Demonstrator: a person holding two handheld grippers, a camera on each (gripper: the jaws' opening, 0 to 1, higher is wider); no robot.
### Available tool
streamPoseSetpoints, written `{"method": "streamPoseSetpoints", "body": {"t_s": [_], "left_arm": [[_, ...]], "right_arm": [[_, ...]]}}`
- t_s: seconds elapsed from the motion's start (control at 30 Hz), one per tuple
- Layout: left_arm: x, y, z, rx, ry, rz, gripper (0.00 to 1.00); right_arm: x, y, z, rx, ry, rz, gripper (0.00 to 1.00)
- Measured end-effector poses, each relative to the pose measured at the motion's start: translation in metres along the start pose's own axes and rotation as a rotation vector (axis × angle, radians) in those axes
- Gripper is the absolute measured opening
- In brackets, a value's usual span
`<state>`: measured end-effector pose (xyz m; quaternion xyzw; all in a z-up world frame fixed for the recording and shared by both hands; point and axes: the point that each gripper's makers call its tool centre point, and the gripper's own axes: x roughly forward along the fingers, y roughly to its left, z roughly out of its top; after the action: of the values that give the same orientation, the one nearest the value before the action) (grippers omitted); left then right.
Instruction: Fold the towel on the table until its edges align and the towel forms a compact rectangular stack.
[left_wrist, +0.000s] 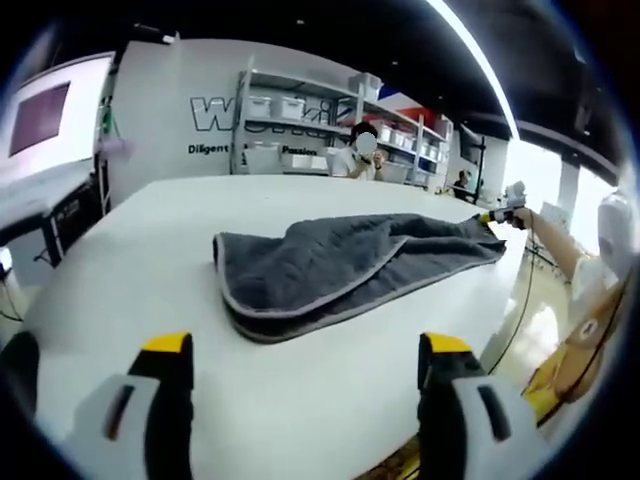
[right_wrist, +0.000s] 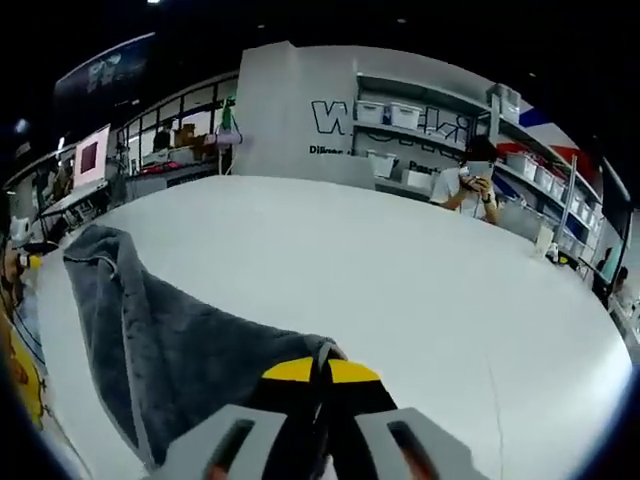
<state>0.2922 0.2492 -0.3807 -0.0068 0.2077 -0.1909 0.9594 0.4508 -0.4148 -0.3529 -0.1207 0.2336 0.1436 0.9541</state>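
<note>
The right hand-held gripper clenches a corner of the grey towel. The left hand-held gripper hovers released over the white table.

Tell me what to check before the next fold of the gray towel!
1. Right gripper pinching the towel corner: ok, jaws closed on the fabric.
2. Left gripper ready to grab: ok, jaws open, empty, short of the towel's near edge.
3. Towel fully on the table: ok.
4. Edges lined up: not ok, the folded layer sits skewed and rumpled.
5. Fabric flat: not ok, wrinkles along the top.
6. Layers in the pinch: cannot tell.
</note>
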Motion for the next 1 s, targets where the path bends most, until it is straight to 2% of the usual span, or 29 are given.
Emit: {"method": "streamPoseSetpoints", "body": {"t_s": [0.17,0.33,0.47,0.67,1.0], "left_arm": [[-0.001,0.0,-0.001,-0.002,-0.003,0.0,0.98],[-0.004,0.001,-0.002,-0.007,-0.008,0.005,0.98],[-0.006,0.002,-0.003,-0.008,-0.008,0.013,0.98],[-0.01,0.001,-0.006,-0.015,-0.011,0.021,0.98],[-0.011,0.001,-0.005,-0.019,-0.016,0.026,0.98]], "right_arm": [[0.006,-0.016,0.014,-0.058,-0.006,-0.072,0.02],[0.017,-0.031,0.019,-0.107,0.012,-0.12,0.02],[0.033,-0.04,0.017,-0.116,0.042,-0.141,0.02],[0.055,-0.047,0.004,-0.118,0.101,-0.155,0.02],[0.052,-0.043,-0.005,-0.116,0.12,-0.138,0.03]]}}
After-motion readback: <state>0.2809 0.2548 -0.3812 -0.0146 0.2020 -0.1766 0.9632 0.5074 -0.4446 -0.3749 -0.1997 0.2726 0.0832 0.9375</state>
